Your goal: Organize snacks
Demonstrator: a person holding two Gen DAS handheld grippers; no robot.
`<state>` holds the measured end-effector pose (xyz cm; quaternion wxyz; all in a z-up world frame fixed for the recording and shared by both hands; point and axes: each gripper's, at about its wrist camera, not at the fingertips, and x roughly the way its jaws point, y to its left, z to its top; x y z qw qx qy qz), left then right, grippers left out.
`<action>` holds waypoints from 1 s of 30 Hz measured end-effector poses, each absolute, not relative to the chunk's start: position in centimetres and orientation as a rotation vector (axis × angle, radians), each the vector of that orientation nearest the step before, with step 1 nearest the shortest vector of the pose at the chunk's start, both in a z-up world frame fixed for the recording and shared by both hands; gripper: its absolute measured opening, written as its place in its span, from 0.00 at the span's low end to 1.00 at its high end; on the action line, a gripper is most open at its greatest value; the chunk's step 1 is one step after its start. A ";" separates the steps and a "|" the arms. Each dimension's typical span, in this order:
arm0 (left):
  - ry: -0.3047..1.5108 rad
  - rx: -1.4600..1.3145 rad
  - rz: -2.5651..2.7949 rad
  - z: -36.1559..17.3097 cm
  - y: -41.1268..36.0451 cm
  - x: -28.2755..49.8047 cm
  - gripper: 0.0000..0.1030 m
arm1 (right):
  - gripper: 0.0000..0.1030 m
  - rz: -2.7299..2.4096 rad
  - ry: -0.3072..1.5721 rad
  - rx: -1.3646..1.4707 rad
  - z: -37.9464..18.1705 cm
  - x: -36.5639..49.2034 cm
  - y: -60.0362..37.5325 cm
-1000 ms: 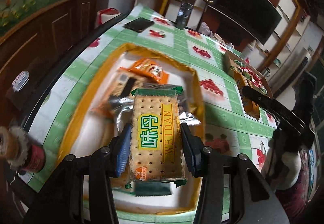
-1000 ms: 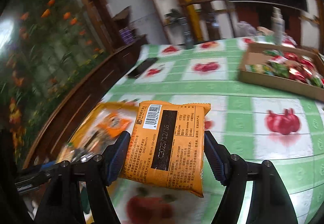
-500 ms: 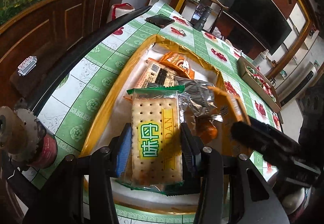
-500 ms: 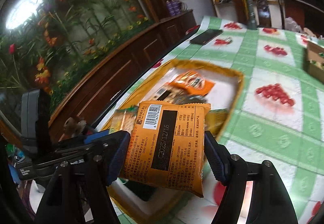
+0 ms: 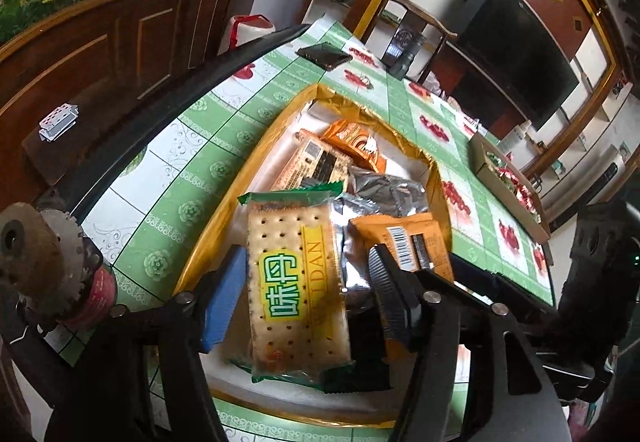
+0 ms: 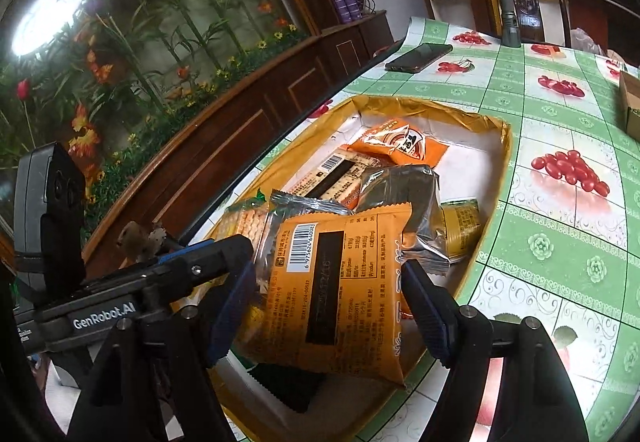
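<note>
Left wrist view: the left gripper [image 5: 300, 290] stands spread, its blue pads clear of the cracker pack [image 5: 296, 286], which lies between them in the gold tray [image 5: 224, 210] on top of other snacks. Gaps show on both sides of the pack, so it is released. The pack's lower end covers a dark packet whose print is hidden. Just right of it lies the orange packet [image 5: 404, 242], partly behind the left gripper's right finger. Further back in the tray are one silver packet [image 5: 384, 190], one tan barcode pack [image 5: 316, 162] and one small orange bag [image 5: 356, 140]. On the table [image 5: 192, 162] beyond lie a phone [image 5: 324, 54] and, far right, a cardboard box [image 5: 508, 178] of sweets, its far end cut off by the right gripper's body.

Right wrist view: the right gripper [image 6: 328, 306] also stands spread, with the orange packet [image 6: 336, 298] between its fingers and resting on the pile in the tray [image 6: 500, 178]. The left pad is near the packet's edge; whether it touches is unclear, and the right pad is apart. This view alone shows a gold can-like item [image 6: 460, 230] under the silver packet [image 6: 400, 186], and only a corner of the cracker pack [image 6: 244, 218]. The left gripper's body crosses the lower left, hiding the tray's near corner. The box is cut to a sliver at the right edge.
</note>
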<state>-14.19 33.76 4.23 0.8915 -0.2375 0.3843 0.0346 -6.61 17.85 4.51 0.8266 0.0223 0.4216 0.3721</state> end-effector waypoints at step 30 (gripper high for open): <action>0.310 -0.091 0.451 12.6 25.9 -24.5 1.00 | 0.77 0.688 0.800 0.179 6.2 -13.0 9.0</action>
